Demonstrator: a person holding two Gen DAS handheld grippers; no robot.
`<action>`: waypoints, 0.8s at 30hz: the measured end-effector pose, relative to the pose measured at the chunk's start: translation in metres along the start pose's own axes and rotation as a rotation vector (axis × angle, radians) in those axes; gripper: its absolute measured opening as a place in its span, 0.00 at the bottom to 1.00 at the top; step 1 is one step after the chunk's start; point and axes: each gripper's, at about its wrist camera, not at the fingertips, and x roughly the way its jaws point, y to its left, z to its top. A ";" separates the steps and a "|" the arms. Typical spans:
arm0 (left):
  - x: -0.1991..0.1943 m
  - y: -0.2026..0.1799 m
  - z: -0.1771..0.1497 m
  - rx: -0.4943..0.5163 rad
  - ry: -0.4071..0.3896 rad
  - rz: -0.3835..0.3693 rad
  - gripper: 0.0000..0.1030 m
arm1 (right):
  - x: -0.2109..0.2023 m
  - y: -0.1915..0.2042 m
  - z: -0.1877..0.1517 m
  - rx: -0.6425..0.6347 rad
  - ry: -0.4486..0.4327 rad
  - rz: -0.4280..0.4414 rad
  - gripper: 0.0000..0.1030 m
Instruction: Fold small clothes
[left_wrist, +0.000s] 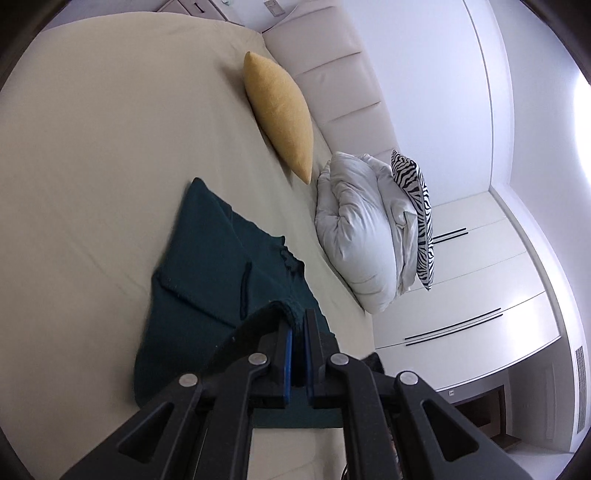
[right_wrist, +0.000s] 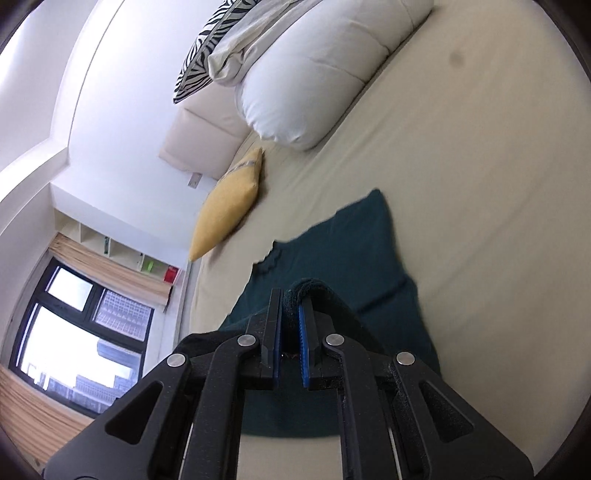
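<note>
A dark green garment (left_wrist: 207, 258) lies on the beige bed sheet (left_wrist: 92, 147), its near edge lifted off the bed. In the left wrist view my left gripper (left_wrist: 298, 325) is shut on a bunched edge of this garment, the cloth pinched between the blue pads. The right wrist view shows the same dark green garment (right_wrist: 354, 251) spread below, with my right gripper (right_wrist: 291, 299) shut on another fold of its edge, which curls over the right finger. Both views look along the bed toward the headboard.
A yellow cushion (left_wrist: 280, 114) and a rolled white duvet (left_wrist: 358, 229) with a zebra-striped pillow (left_wrist: 413, 206) lie against the padded headboard (left_wrist: 332, 81). White wardrobes (left_wrist: 472, 295) stand beyond the bed. A window (right_wrist: 81, 332) shows in the right wrist view.
</note>
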 end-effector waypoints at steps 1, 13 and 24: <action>0.009 -0.001 0.007 0.002 0.003 0.006 0.06 | 0.010 0.001 0.009 -0.004 -0.003 0.000 0.06; 0.099 0.011 0.082 0.017 -0.017 0.114 0.06 | 0.137 -0.009 0.091 -0.003 0.010 -0.086 0.06; 0.172 0.059 0.117 0.015 0.037 0.263 0.34 | 0.234 -0.069 0.132 0.087 0.059 -0.245 0.41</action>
